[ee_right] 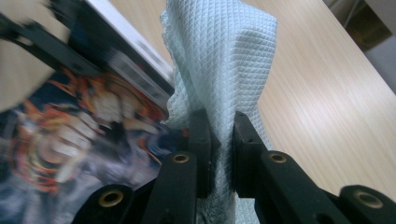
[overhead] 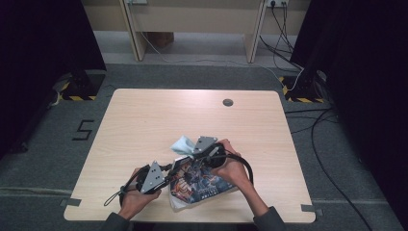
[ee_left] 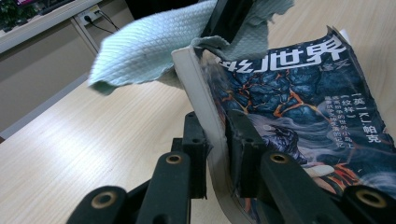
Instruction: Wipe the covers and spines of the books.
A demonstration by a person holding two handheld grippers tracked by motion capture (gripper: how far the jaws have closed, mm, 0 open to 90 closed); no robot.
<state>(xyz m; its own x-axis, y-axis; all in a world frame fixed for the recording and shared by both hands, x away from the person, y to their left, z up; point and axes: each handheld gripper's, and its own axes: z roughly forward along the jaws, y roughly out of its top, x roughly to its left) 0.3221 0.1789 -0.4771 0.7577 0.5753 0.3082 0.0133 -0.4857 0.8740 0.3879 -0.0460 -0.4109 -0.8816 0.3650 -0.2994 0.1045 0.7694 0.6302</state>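
Presently, book [overhead: 199, 185]: a paperback with a dark blue and orange cover is held tilted above the near middle of the table [overhead: 144, 125], its lower end close to the near edge.
Left gripper [overhead: 169, 177]: its jaws are pressed together on the book's pale edge; in the left gripper view the book [ee_left: 299, 116] is seen pinched between the two black pads, cover facing right.
Right gripper [overhead: 195, 153]: its jaws are clamped on a pale blue-green cloth [overhead: 184, 144]; in the right gripper view the waffle-textured cloth [ee_right: 224, 60] is seen bunched between the pads and rising above them.
Cloth position: laid against the book's far top corner, touching it, as seen in the left gripper view [ee_left: 154, 42].
Hands: both are seen entering from the near edge, one on each gripper.
Right gripper view sharpness: the book's cover [ee_right: 88, 140] is blurred at left.
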